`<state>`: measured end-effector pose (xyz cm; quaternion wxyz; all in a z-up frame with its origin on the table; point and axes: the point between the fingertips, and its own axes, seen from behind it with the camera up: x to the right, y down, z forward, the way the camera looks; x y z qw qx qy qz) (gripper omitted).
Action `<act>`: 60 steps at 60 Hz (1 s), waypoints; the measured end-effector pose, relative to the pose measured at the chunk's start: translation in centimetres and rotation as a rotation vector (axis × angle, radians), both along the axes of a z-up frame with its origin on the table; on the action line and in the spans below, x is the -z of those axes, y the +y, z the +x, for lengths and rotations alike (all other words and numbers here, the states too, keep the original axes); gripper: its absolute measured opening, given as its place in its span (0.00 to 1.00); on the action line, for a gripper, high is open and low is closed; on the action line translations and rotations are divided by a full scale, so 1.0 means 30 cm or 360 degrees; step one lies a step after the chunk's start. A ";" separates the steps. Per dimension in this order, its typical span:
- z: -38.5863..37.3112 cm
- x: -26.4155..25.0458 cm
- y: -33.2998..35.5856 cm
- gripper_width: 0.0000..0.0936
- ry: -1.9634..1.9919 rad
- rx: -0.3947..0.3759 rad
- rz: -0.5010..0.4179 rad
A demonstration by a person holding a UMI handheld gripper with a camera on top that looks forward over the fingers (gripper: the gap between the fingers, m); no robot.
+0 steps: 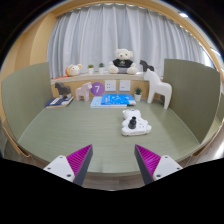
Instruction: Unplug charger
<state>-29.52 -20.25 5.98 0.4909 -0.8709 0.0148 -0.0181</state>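
Note:
A white charger with a dark spot sits on a white socket block (134,123) on the green desk mat (90,125), ahead of my fingers and slightly to the right. I cannot make out its cable. My gripper (114,152) is low over the near edge of the desk, well short of the charger. Its two fingers with magenta pads (80,158) stand wide apart, with nothing between them.
At the back stand a white toy horse (157,86), a purple cube marked 7 (96,89), a blue-and-white card (112,101) and a teddy bear (123,61) on a shelf. Green partitions (190,90) wall both sides. Curtains hang behind.

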 end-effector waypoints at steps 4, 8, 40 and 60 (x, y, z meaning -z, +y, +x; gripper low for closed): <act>0.089 0.033 0.104 0.91 -0.0008 0.0024 -0.0018; 0.165 0.054 0.207 0.90 -0.0043 0.0027 -0.0022; 0.289 0.202 0.604 0.06 -0.0040 -0.0142 0.0034; 0.409 -0.639 0.746 0.03 0.0098 -0.0049 0.0651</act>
